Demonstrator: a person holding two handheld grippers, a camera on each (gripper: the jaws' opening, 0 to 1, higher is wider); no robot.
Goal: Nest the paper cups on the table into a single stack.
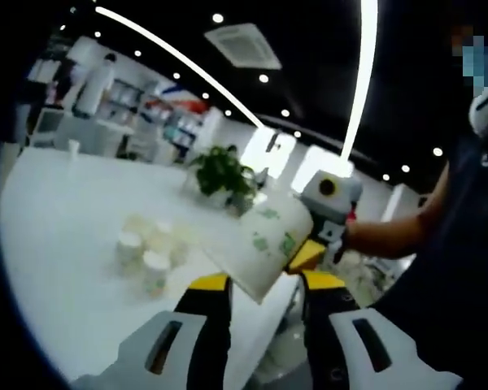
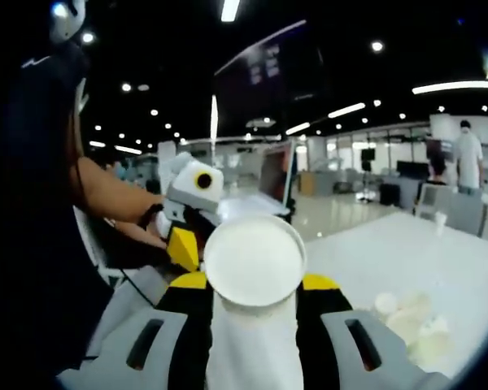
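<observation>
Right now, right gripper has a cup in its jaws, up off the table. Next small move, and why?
Probably carry the held cup toward the loose cups and line it up over one. The right gripper is shut on it, open mouth facing away from the camera, raised clear of the white table. The rest sit unstacked in a cluster there, and the left gripper looks open and empty.

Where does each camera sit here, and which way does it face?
Left gripper view: rides the left tongs, facing the right tongs holding a cup, the table with loose cups; a forearm shows.
Right gripper view: rides the right tongs, looking into its cup, facing the left tongs.
Shared: cup, table, loose cups.
</observation>
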